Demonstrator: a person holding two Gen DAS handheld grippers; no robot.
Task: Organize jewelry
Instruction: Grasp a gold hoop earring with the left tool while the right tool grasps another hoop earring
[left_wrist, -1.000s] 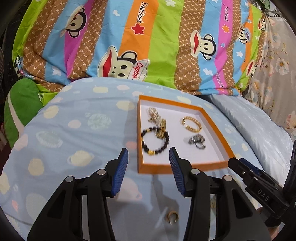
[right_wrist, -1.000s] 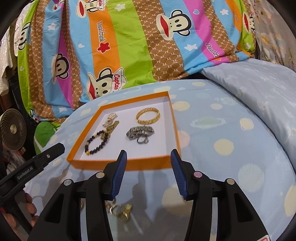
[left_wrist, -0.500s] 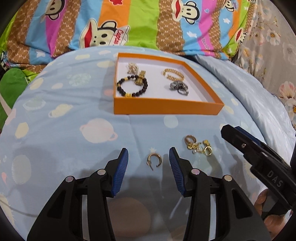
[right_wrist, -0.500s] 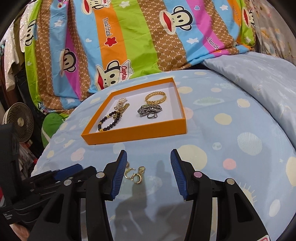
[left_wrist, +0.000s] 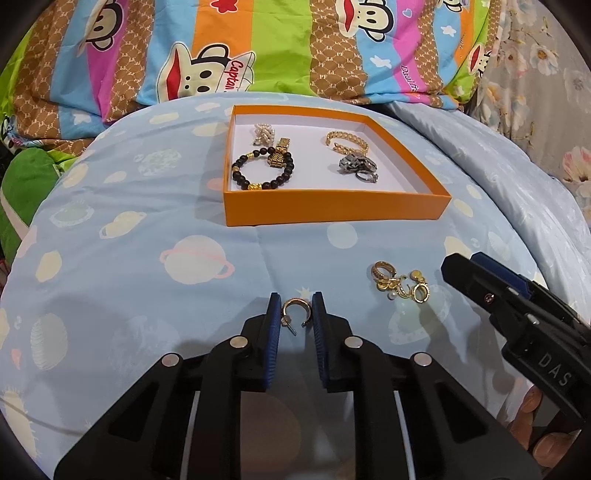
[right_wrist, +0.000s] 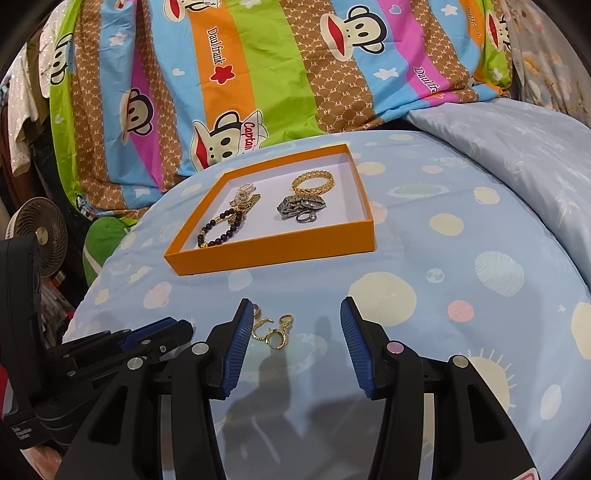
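An orange tray (left_wrist: 332, 212) with a white floor holds a black bead bracelet (left_wrist: 263, 171), a gold bangle (left_wrist: 347, 142), a silver piece (left_wrist: 356, 164) and a pearl piece (left_wrist: 263, 133). My left gripper (left_wrist: 295, 315) is shut on a gold hoop earring (left_wrist: 293, 309) lying on the blue sheet in front of the tray. A cluster of gold earrings (left_wrist: 400, 282) lies to its right. My right gripper (right_wrist: 295, 332) is open just above that cluster (right_wrist: 271, 328), which sits near its left finger. The tray (right_wrist: 273, 254) lies beyond it.
A striped monkey-print blanket (left_wrist: 258, 48) rises behind the tray. A pale blue quilt (right_wrist: 517, 147) lies to the right. A small fan (right_wrist: 37, 236) and a green cushion (right_wrist: 105, 240) stand at the left. The right gripper shows in the left wrist view (left_wrist: 491, 291).
Both grippers pulled back from the tray toward the loose earrings. The left jaws closed on the gold hoop earring. The right gripper came nearer the earring cluster and stayed open.
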